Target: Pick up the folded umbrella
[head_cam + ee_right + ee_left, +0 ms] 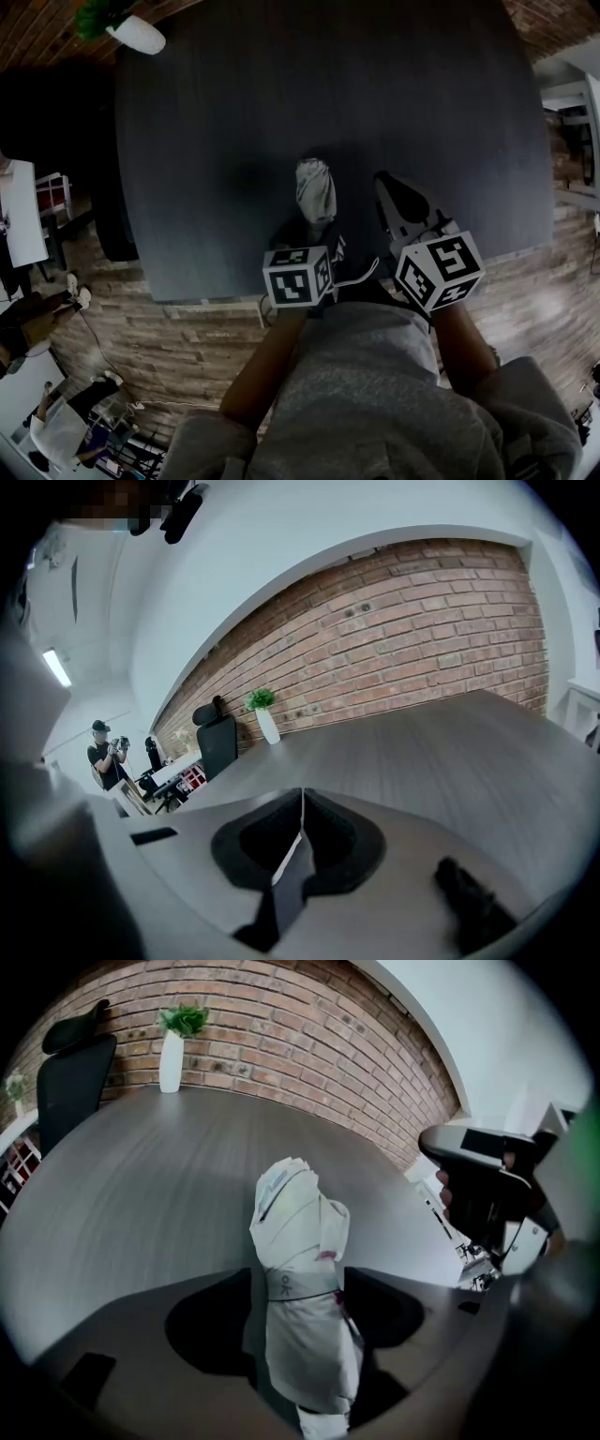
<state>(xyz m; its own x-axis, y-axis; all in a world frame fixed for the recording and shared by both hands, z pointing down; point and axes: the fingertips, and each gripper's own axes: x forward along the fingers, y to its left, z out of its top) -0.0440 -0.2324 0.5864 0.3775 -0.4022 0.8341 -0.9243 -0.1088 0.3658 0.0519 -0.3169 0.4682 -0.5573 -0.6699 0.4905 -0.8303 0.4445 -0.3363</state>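
Note:
The folded umbrella [316, 190], pale grey-white with a strap round its middle, lies on the dark table [216, 122] near the front edge and points away from me. My left gripper [314, 227] hangs over its near end. In the left gripper view the umbrella [302, 1269] fills the space between the jaws, which stand wide, and my left gripper [298, 1283] is open around it. My right gripper [386, 186] hovers just right of the umbrella, apart from it. Its jaws meet in a thin line, so my right gripper [301, 803] is shut and empty. It also shows as a dark shape, the right gripper [478, 1162].
A white vase with a green plant [136, 33] stands at the table's far left corner, by the brick wall [281, 1035]. A black office chair [70, 1072] is beside it. A person [103, 752] stands far off. The table's front edge [216, 298] runs just before my hands.

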